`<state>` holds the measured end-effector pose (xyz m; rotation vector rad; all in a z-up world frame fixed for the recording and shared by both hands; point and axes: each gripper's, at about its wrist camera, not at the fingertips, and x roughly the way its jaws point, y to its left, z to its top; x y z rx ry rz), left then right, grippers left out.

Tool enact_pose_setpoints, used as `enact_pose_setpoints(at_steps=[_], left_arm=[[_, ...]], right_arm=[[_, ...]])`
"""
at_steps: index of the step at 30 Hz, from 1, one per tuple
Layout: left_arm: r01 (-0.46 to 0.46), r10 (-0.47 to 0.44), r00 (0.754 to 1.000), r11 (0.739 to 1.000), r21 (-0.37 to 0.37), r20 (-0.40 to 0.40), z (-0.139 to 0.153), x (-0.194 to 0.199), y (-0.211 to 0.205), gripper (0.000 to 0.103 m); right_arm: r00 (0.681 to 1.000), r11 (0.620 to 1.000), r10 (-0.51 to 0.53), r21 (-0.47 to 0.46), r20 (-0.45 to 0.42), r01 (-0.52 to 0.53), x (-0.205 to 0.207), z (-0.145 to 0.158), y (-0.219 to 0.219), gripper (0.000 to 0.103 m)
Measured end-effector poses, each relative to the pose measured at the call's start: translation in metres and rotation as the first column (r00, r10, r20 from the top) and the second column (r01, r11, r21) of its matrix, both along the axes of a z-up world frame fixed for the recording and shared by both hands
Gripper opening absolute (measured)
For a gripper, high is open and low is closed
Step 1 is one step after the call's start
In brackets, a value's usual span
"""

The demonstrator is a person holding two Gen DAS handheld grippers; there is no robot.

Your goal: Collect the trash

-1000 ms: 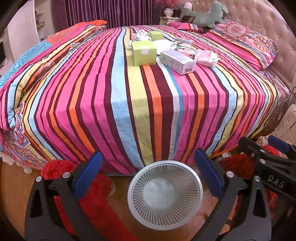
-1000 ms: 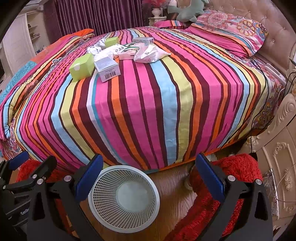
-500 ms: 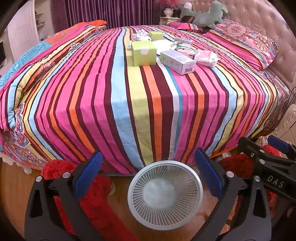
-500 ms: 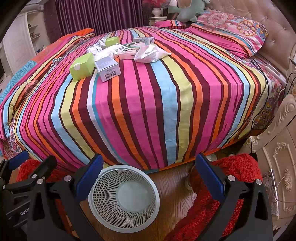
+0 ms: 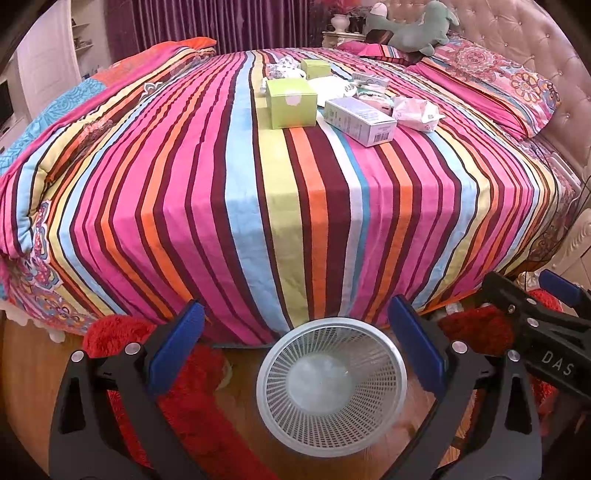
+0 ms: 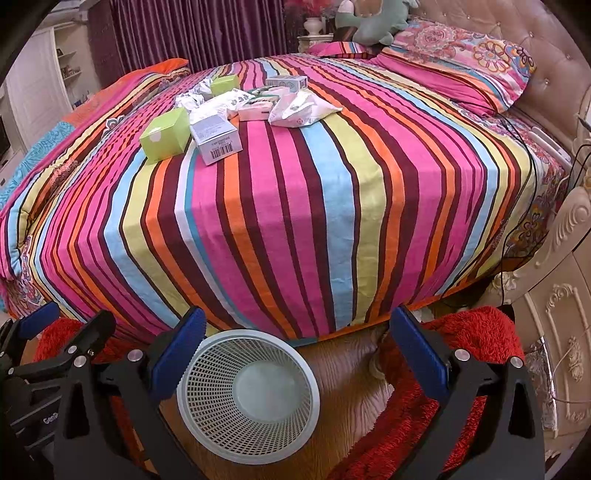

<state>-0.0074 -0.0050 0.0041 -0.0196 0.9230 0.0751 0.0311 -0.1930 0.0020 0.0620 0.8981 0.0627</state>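
Trash lies on the far middle of the striped bed: a green box (image 5: 291,103) (image 6: 165,134), a white barcode box (image 5: 360,120) (image 6: 215,137), a crumpled white wrapper (image 5: 417,113) (image 6: 301,109), a smaller green box (image 5: 315,68) and more packets behind. A white mesh wastebasket (image 5: 331,387) (image 6: 248,397) stands empty on the floor at the bed's foot. My left gripper (image 5: 295,350) is open and empty above the basket. My right gripper (image 6: 295,350) is open and empty, just right of the basket.
The bed (image 5: 258,203) fills the view, with pillows (image 6: 454,62) and a plush toy (image 5: 410,26) at the headboard. A red shaggy rug (image 6: 443,387) lies on the wooden floor. A carved white nightstand (image 6: 554,350) stands at the right, cables hanging near it.
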Motion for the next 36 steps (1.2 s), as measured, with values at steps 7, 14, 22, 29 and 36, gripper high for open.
enact_pose_setpoints(at_steps=[7, 14, 22, 29, 36], left_arm=[[-0.010, 0.010, 1.000, 1.000, 0.001, -0.011, -0.001, 0.002, 0.000, 0.097], [-0.019, 0.018, 1.000, 1.000, -0.004, -0.023, -0.003, 0.004, 0.000, 0.097], [-0.033, 0.032, 0.998, 0.999, -0.023, -0.063, -0.013, 0.011, 0.003, 0.097], [-0.043, 0.039, 0.994, 0.998, -0.044, -0.098, -0.023, 0.018, 0.007, 0.097], [-0.085, 0.073, 0.988, 0.993, -0.081, -0.137, -0.033, 0.027, 0.017, 0.097]], right_arm=[[1.000, 1.000, 0.000, 0.001, -0.004, 0.000, 0.000, 0.000, 0.000, 0.095], [1.000, 1.000, -0.007, 0.005, -0.005, 0.007, -0.001, -0.001, -0.002, 0.095], [0.999, 1.000, -0.008, 0.008, -0.034, 0.008, 0.004, -0.007, -0.001, 0.095], [0.997, 1.000, -0.006, 0.016, -0.071, 0.008, 0.009, -0.015, -0.001, 0.095], [0.993, 0.999, -0.021, 0.047, -0.112, 0.027, 0.016, -0.023, -0.007, 0.095]])
